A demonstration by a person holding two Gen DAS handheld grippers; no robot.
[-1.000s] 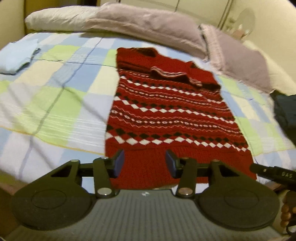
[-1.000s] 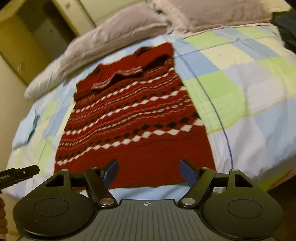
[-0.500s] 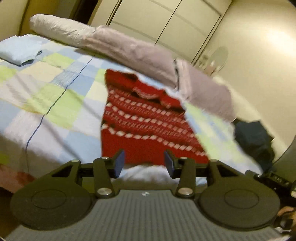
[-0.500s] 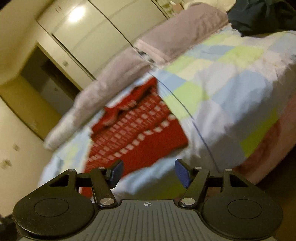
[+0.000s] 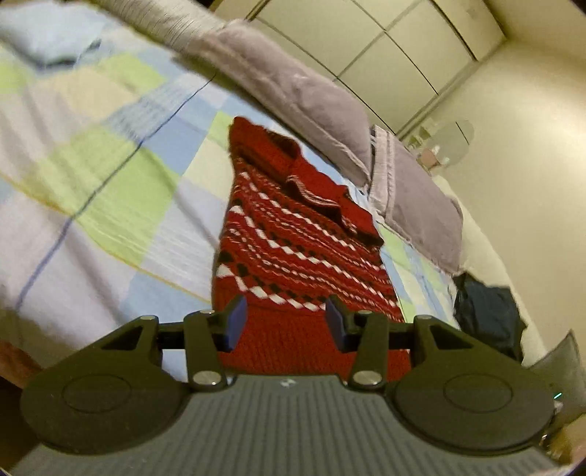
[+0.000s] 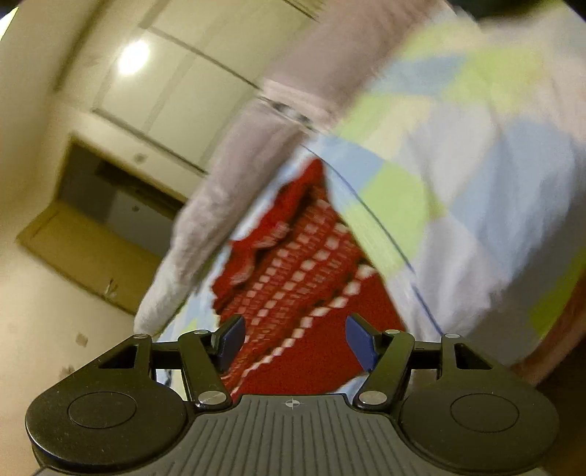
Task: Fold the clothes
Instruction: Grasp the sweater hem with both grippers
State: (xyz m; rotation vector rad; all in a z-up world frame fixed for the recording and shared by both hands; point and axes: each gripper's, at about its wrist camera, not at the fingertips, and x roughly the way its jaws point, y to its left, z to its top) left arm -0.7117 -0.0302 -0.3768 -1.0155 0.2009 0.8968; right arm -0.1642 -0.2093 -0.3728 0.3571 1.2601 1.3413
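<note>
A red knitted sweater (image 5: 293, 249) with white and black diamond bands lies flat on the checked bed cover (image 5: 110, 175), sleeves folded across its upper part, hem toward me. My left gripper (image 5: 285, 322) is open and empty, just above the hem. The sweater also shows in the right wrist view (image 6: 304, 293), blurred and tilted. My right gripper (image 6: 296, 340) is open and empty, near the hem's right side.
Grey pillows (image 5: 304, 95) line the head of the bed. A dark blue garment (image 5: 487, 315) lies at the right edge. A folded light blue item (image 5: 44, 33) sits far left. Wardrobe doors (image 6: 175, 91) stand behind. The bed's edge (image 6: 549, 351) drops away at right.
Both grippers pulled back from the bed and tilted upward, then came close to the hem again, rolled to the side. Both stayed open and empty. The sweater has not moved.
</note>
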